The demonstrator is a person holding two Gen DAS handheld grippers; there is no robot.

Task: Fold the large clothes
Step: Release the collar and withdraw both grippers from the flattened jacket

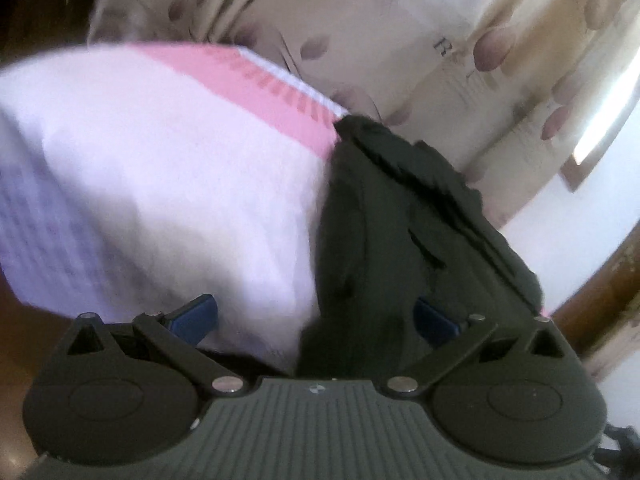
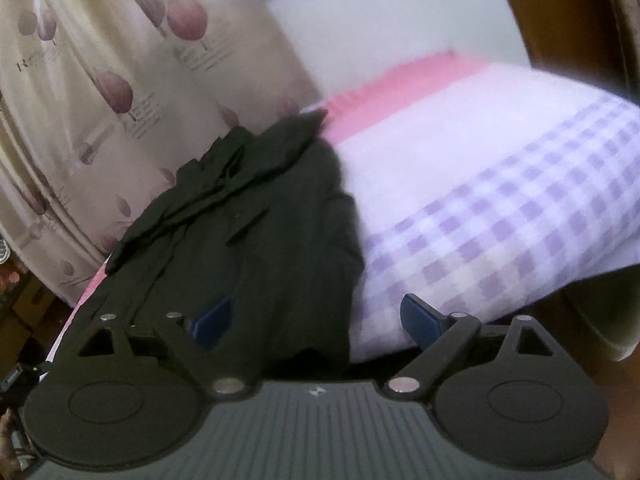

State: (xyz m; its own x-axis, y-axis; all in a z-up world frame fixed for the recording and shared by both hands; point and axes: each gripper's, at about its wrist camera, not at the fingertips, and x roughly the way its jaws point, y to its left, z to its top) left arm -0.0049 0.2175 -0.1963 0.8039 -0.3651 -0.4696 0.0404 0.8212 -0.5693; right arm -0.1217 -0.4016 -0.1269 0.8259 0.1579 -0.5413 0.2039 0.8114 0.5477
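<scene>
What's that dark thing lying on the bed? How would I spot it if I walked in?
Find the bed with its pink and lilac-checked cover, standing in front of the curtain printed with purple trees. At the bed's edge nearest that curtain lies a black garment, folded into a long, rumpled bundle. It is the only dark thing on the pale bedding.

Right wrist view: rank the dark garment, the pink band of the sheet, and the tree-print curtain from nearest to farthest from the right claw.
1. Dark garment: lies on the bed just ahead of the open right claw, reaching between its fingers on the left side.
2. Pink band: across the bed's far end, beyond the garment.
3. Tree-print curtain: hangs behind the bed, to the left.
</scene>
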